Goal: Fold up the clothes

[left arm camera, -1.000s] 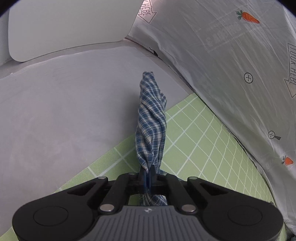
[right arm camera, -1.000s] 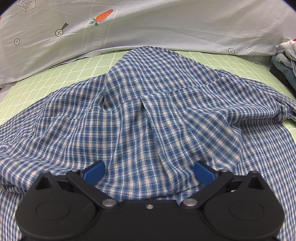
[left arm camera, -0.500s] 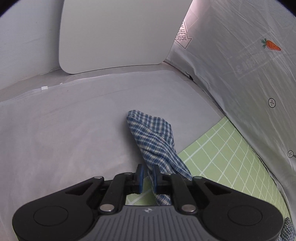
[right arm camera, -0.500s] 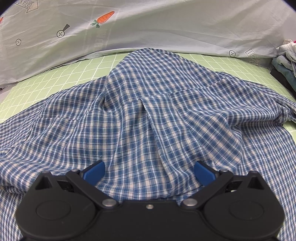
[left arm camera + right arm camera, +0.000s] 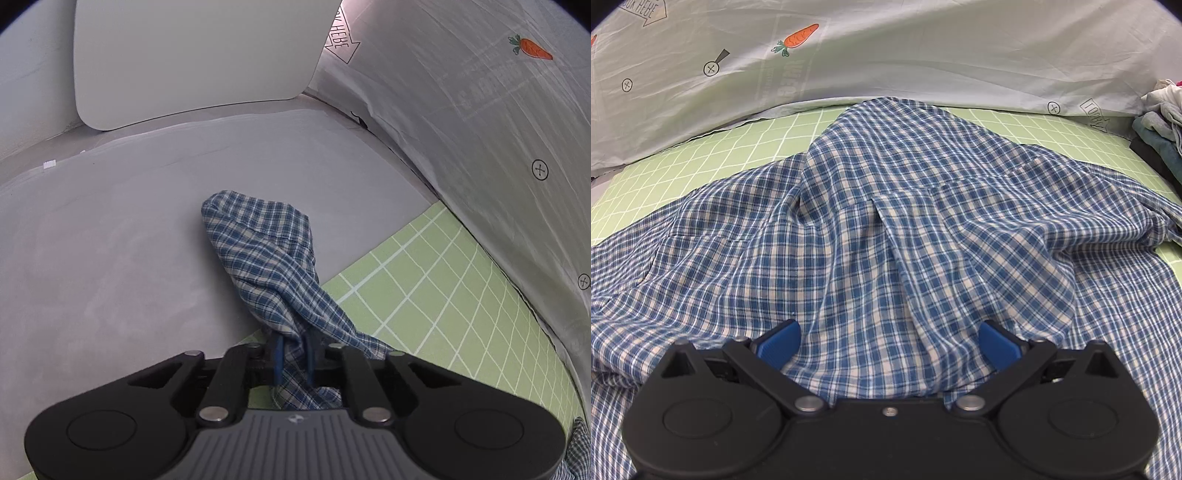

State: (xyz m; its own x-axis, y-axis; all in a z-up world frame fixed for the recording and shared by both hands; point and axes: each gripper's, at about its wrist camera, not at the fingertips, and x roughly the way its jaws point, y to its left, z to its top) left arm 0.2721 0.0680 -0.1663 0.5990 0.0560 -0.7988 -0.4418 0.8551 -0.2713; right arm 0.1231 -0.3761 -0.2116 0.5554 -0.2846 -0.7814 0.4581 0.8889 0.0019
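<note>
A blue and white plaid shirt (image 5: 894, 236) lies spread and rumpled on the green grid mat (image 5: 713, 147) in the right wrist view. My right gripper (image 5: 888, 343) is open, its blue pads wide apart just above the shirt's near part. In the left wrist view one sleeve of the shirt (image 5: 266, 254) stretches forward onto the grey surface (image 5: 110, 240). My left gripper (image 5: 293, 350) has its pads slightly apart with the sleeve cloth between them; the grip looks loosened.
A white sheet with carrot prints (image 5: 886, 55) rises behind the mat and also shows in the left wrist view (image 5: 480, 110). A pile of folded clothes (image 5: 1160, 133) sits at the far right. A white board (image 5: 192, 55) stands at the back left.
The left gripper has lowered the sleeve from hanging upright to lying on the grey surface, and its pads have parted a little. The right gripper and the shirt body have not moved.
</note>
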